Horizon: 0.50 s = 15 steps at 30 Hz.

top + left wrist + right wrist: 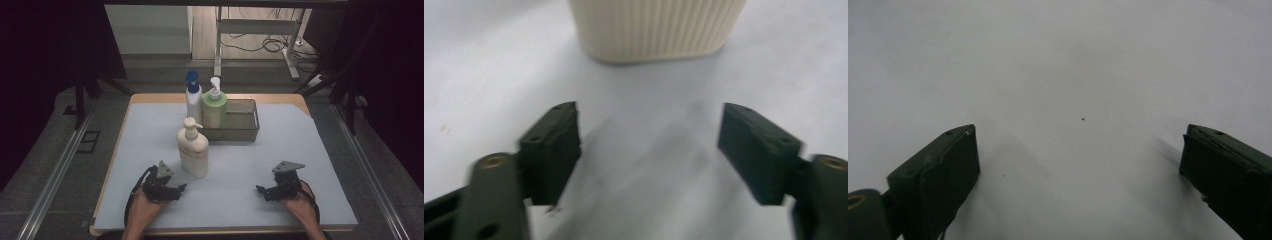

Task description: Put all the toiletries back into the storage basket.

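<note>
Cream pump bottle (193, 151) is stood upright near centre, just ahead of the left gripper (181, 188), whose jaws are spread wide and empty. Right gripper (260, 190) is also held open, well apart to the right. Left hand is nearer.

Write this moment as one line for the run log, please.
left tongs: open, empty, facing cream pump bottle | right tongs: open, empty, over mat | green pump bottle: in mesh basket
</note>
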Motion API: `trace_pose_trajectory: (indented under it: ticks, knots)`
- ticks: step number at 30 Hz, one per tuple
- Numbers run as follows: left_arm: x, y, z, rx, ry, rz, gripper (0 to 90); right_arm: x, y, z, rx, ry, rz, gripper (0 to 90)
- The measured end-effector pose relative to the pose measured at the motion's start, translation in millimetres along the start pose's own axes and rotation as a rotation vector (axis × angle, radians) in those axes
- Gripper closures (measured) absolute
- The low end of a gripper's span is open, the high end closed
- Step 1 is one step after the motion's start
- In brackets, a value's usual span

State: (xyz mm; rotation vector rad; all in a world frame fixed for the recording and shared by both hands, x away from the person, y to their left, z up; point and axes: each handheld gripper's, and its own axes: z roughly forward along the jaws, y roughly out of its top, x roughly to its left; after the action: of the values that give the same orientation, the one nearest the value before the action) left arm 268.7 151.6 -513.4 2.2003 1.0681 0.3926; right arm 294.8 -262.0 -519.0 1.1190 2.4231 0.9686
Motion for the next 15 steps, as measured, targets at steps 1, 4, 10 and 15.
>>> trace_pose_trajectory:
  ticks: [1,4,10,15]
  knots:
    - [0.2,-1.2,0.0,0.002,0.002,-0.005,16.7,0.0,0.2,-0.6,-0.002,0.0,0.0,1.9]
    - [-0.1,-5.7,-0.9,0.002,0.005,-0.011,13.3,0.6,1.5,-3.1,-0.009,0.003,-0.007,0.8]
    - [-1.4,-11.7,-3.4,-0.003,0.017,-0.023,12.3,5.2,6.2,-7.6,-0.015,0.023,-0.035,0.0]
    - [-0.4,-19.0,-5.7,-0.013,0.012,-0.04,12.2,8.1,13.1,-11.7,-0.036,0.051,-0.035,0.0]
